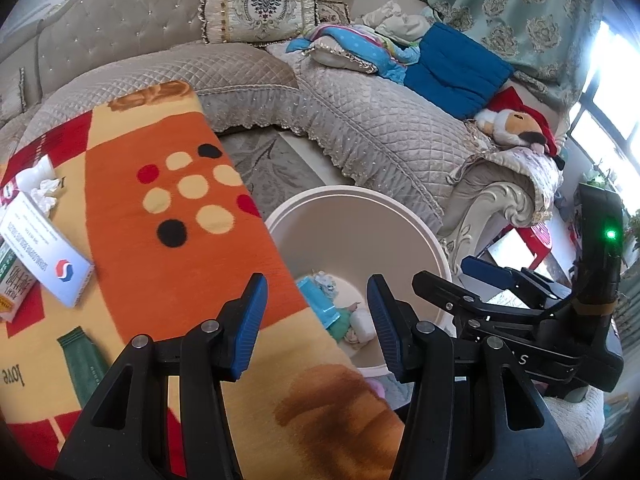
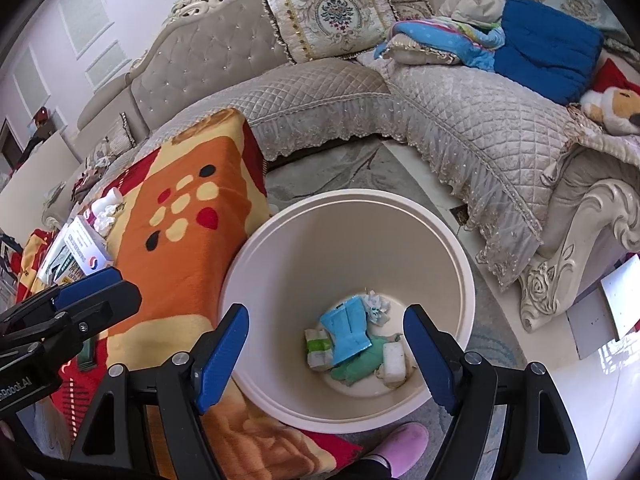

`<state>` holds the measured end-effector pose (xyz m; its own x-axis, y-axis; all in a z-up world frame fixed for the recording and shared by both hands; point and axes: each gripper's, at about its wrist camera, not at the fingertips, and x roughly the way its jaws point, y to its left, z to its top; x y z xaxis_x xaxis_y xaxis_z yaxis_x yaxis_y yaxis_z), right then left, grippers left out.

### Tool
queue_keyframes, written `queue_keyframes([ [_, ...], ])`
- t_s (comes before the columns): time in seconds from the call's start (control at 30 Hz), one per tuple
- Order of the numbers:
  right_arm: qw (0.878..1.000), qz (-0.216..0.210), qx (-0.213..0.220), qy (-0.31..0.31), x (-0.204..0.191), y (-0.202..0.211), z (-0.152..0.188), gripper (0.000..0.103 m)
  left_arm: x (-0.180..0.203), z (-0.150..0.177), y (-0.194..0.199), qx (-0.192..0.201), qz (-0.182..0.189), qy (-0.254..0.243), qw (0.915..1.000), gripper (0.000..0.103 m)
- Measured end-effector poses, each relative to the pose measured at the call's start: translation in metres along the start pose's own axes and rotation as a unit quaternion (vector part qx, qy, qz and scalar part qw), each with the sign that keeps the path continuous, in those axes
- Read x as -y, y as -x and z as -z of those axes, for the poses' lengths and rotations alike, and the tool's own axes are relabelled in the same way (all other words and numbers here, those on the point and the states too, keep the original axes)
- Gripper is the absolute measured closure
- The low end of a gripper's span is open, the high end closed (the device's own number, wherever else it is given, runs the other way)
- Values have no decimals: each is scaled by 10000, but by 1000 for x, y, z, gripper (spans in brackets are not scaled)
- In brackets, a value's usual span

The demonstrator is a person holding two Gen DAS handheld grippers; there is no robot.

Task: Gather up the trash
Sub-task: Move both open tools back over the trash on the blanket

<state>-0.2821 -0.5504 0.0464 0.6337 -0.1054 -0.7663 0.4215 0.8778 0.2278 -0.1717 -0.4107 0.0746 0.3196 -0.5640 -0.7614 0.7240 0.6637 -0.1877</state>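
Both claws, left claw [image 1: 316, 320] and right claw [image 2: 326, 348], hang apart and empty over the bin [image 2: 280, 248]. Leftover tissue [image 1: 42, 192] and boxes [image 1: 44, 256] sit far across the tabletop [image 1: 168, 264], so a long reach could bump the bin.

white bin [image 2: 440, 240] upright on floor, holding trash — blue pouch [image 2: 347, 330], green wrapper, white scraps
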Motion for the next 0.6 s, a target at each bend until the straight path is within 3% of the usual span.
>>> queue_keyframes([
  [0.6, 9993, -21, 8, 362, -42, 7, 0, 25, -30, 10, 23, 171, -64, 300, 9994, 53],
])
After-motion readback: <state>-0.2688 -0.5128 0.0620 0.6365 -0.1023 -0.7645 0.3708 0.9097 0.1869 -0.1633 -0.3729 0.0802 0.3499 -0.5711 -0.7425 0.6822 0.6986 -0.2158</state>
